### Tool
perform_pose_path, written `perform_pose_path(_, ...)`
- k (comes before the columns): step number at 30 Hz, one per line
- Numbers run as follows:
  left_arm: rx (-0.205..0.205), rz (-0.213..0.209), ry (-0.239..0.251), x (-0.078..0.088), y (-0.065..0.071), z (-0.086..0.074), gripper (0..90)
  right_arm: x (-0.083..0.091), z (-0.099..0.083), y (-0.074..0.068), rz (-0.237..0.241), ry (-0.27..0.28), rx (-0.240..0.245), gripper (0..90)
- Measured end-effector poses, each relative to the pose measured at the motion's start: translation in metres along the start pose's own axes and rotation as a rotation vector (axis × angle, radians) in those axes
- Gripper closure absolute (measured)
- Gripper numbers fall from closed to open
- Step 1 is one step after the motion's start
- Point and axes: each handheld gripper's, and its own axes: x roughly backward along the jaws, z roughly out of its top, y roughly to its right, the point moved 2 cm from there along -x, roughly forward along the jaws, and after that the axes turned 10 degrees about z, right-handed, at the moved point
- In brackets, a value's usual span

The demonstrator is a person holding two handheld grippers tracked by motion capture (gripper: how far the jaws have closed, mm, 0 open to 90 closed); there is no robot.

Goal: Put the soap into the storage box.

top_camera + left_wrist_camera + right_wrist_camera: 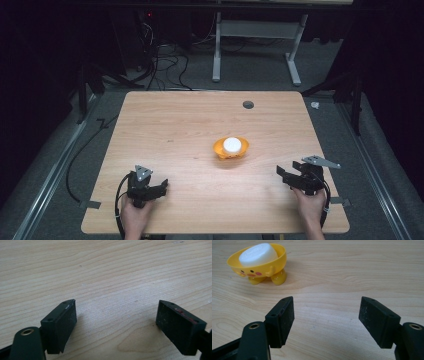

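Yellow bowl (230, 149) with painted face and small feet stood upright just right of centre in the high view. White round puck-shaped object (232, 144) sat inside it, slightly tilted, top exposed.

a lab: wooden table (170, 125) in a dark room, floor cables (165, 65).

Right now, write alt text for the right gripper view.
A yellow footed bowl with a painted face holds a white round cap on a wooden table, upper left. In front, the right gripper has its two black jaws apart with nothing between them.
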Motion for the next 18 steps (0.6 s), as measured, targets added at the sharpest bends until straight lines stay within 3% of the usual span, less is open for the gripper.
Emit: perform_pose_path(18,0.001,0.0,0.0,0.0,0.0,0.0,17.3,-0.013,-0.019,-0.004,0.003,-0.045,0.004,29.6)
